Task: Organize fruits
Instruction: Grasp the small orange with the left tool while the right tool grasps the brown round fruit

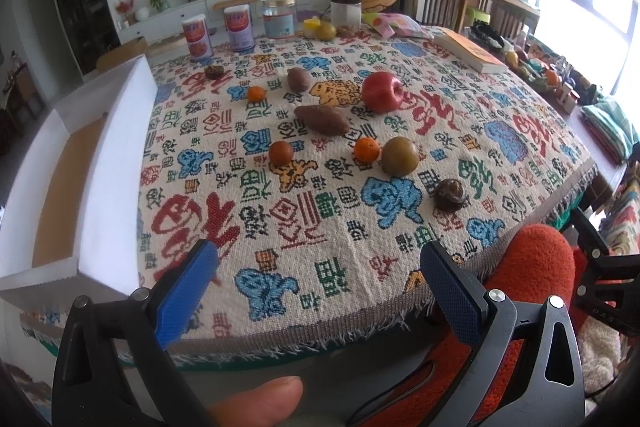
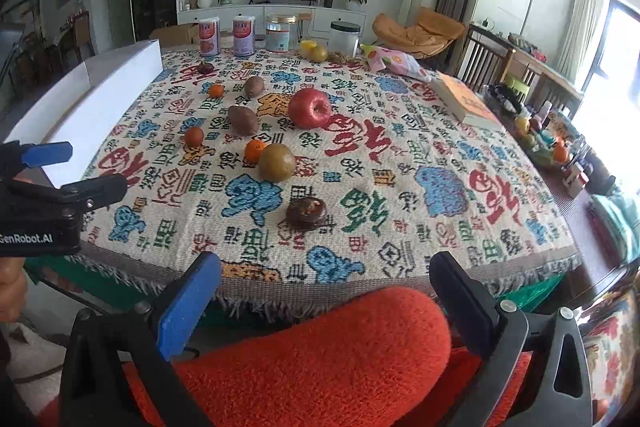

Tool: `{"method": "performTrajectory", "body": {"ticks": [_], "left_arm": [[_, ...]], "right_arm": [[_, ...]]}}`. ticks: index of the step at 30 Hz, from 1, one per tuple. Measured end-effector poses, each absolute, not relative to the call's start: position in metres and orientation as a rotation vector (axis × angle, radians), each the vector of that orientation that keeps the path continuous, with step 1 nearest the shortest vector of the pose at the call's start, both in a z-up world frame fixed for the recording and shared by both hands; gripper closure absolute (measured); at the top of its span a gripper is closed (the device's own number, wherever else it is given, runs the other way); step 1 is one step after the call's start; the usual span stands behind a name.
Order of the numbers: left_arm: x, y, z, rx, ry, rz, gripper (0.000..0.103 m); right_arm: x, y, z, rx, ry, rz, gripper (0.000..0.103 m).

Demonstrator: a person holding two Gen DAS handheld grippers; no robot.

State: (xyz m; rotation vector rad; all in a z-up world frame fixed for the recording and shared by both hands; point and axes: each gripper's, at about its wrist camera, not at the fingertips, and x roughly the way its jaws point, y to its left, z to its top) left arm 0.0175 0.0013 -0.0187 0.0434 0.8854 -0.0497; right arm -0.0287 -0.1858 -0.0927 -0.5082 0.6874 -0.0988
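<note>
Okay, both my grippers, left (image 1: pixel 316 291) and right (image 2: pixel 324 301), hang wide open and empty, short of the apple (image 1: pixel 382 92). Fruit lies scattered around it, beside the white box (image 1: pixel 100 163), probably its destination.

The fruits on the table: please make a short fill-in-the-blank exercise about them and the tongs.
1. The largest fruit on the cloth is a red ____.
2. The white box stands at the table's ____ edge.
3. Both the left tongs and the right tongs are ____ and hold nothing.
4. The small orange touches the ____ round fruit beside it.

Missing words: apple; left; open; green
</note>
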Motion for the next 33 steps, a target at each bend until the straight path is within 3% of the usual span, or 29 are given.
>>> {"method": "performTrajectory", "body": {"ticks": [3, 8, 10, 19, 33], "left_arm": [[0.024, 0.004, -0.03, 0.038, 0.901, -0.036, 0.001], [0.045, 0.017, -0.068, 0.055, 0.958, 0.027, 0.001], [0.055, 0.024, -0.085, 0.063, 0.981, 0.051, 0.001], [0.083, 0.041, -0.134, 0.059, 1.056, 0.115, 0.001], [0.08, 0.054, -0.145, -0.06, 0.974, 0.1, 0.0]], "right_arm": [[-0.023, -0.191, -0.084, -0.696, 0.62, -0.223, 0.0], [0.002, -0.215, -0.089, -0.144, 0.769, 0.21, 0.0], [0.015, -0.209, -0.11, -0.074, 0.795, 0.248, 0.0], [0.026, -0.178, -0.151, -0.049, 0.729, 0.269, 0.0], [0.033, -0.196, -0.158, 0.032, 0.767, 0.243, 0.0]]}}
